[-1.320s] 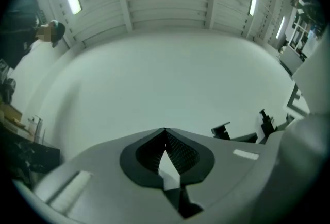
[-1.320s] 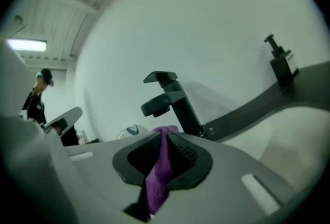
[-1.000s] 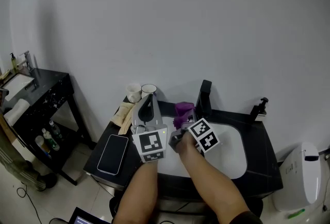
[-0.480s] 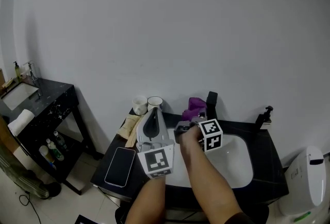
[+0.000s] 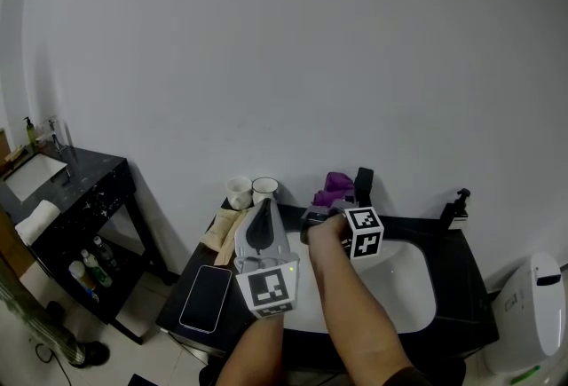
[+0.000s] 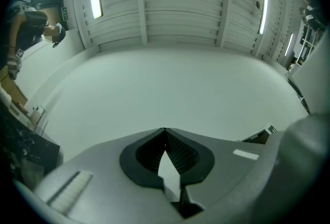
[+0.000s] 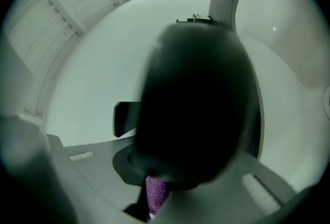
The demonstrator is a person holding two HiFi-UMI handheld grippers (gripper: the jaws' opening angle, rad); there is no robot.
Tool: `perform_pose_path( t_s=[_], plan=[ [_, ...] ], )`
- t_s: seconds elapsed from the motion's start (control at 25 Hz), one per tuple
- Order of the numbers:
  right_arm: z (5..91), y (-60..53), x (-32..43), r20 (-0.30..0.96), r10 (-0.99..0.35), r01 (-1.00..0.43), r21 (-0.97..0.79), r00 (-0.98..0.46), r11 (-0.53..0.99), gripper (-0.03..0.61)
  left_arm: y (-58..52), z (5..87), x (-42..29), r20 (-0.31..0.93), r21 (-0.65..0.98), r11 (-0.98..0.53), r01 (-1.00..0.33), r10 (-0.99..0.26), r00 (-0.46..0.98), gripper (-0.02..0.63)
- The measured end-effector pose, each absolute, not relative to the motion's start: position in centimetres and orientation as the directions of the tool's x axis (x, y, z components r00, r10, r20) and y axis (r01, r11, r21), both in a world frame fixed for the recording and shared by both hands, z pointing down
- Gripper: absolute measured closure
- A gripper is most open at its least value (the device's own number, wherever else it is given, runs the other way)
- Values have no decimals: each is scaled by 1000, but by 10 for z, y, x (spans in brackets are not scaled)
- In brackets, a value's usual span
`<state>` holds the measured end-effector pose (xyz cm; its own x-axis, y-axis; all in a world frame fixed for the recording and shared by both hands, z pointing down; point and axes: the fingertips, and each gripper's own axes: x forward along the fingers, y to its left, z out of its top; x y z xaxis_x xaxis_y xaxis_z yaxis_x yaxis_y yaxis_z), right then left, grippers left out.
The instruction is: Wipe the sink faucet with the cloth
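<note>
While the right gripper [image 7: 154, 186] pinches the purple cloth [image 5: 335, 186] at what looks like the black faucet [image 5: 363, 184], the left gripper [image 6: 165, 135] idles, jaws together, empty. Risk: cloth dragged free into the sink [image 5: 413, 279], should rubbing outpull the pinch.

The head view looks steeply down from above onto a black vanity counter [image 5: 457, 273] and its white oval sink basin [image 5: 404, 282]. The left gripper view tilts up at a plain white wall [image 6: 170, 89] under a slatted white ceiling [image 6: 175, 12]. The right gripper view sits hard against a blurred black mass [image 7: 198, 104], with a purple cloth [image 7: 155, 192] at its foot. All three views share the wall.
</note>
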<state>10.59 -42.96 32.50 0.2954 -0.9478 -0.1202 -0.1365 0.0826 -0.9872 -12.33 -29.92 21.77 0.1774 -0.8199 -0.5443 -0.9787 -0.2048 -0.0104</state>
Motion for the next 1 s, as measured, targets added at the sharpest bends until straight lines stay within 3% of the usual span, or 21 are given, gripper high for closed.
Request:
perform_pose_path(
  t_s=[1.0],
  plan=[
    [413,-405,131,-27,-965,-248,-968,260,-40,538,-313,239,-96,-470,-132,-211,-969,-847,249,597]
  ],
)
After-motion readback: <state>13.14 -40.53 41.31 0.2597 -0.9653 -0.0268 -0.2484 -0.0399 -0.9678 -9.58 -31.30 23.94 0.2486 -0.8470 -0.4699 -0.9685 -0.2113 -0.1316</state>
